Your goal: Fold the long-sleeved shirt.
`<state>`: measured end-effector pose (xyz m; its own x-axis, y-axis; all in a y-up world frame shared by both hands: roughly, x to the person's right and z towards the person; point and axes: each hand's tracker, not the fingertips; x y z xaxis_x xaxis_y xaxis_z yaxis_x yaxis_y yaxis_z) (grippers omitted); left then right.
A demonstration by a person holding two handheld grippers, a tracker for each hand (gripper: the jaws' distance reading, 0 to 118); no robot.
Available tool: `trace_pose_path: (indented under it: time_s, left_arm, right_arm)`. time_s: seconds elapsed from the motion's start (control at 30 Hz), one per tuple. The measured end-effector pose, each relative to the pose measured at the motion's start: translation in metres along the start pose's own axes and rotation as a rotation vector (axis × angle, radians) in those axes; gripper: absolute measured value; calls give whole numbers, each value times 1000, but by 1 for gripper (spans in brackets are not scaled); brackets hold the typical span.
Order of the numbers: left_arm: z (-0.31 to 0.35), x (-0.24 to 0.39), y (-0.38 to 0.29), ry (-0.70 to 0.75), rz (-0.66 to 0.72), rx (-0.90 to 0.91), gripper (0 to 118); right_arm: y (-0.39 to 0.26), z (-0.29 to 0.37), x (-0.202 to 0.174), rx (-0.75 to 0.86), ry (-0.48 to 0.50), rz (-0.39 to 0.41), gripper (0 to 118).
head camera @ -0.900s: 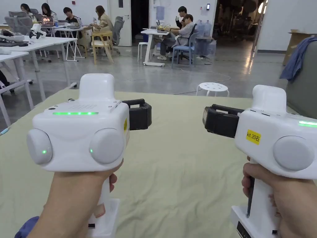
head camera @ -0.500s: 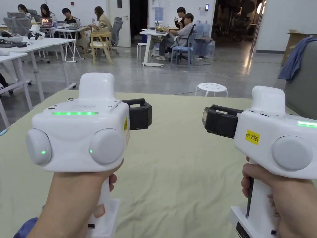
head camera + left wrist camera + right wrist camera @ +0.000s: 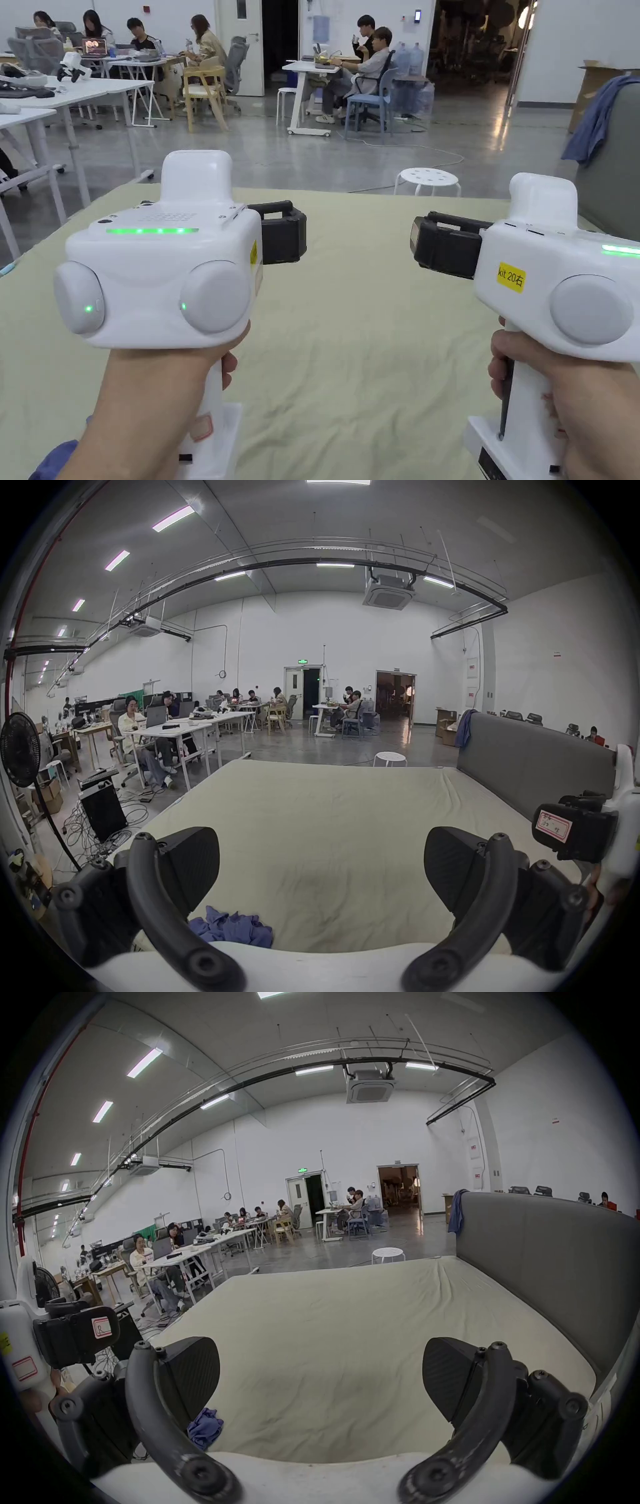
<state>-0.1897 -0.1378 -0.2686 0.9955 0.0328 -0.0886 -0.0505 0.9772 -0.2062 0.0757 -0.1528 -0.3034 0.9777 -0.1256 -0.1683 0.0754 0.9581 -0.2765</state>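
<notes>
Long-sleeved shirt, a crumpled blue-purple cloth heap (image 3: pixel 230 927), lies bunched at the near left corner of the pale green-sheeted bed (image 3: pixel 332 826), below and just inside the left gripper's left finger in the left gripper view. Same heap seen low and left in the right gripper view (image 3: pixel 205 1429); a blue scrap at the bottom left edge of the head view (image 3: pixel 53 456) is probably the same garment, though most of it is cut off there.

Progress: nothing folded. Shirt is not spread out, sleeves and collar cannot be made out in the heap. Everything remains: pick up, flatten on the sheet, fold sleeves in, fold body.

Left gripper (image 3: pixel 322 871): fingers spread wide, nothing between them, held above the bed. Right gripper (image 3: pixel 321 1381): fingers likewise spread wide and empty, held level beside the left, well apart from the shirt.

Surroundings: the sheet has light wrinkles but offers plenty of room for laying the shirt flat. Grey padded headboard (image 3: pixel 540 1255) bounds the bed's right side, a blue cloth draped over its far end (image 3: pixel 456 1210). White round stool (image 3: pixel 389 759) beyond the far edge. White desks with seated people (image 3: pixel 194 727) well off to the left. Nothing lies between the grippers and the shirt.
</notes>
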Motion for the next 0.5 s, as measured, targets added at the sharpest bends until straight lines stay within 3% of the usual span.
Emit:
trace_pose_path:
  time_s: [0.5]
  left_arm:
    - [1, -1, -3, -4, 15, -6, 116]
  right_arm:
    - [0, 2, 1, 0, -5, -3, 116]
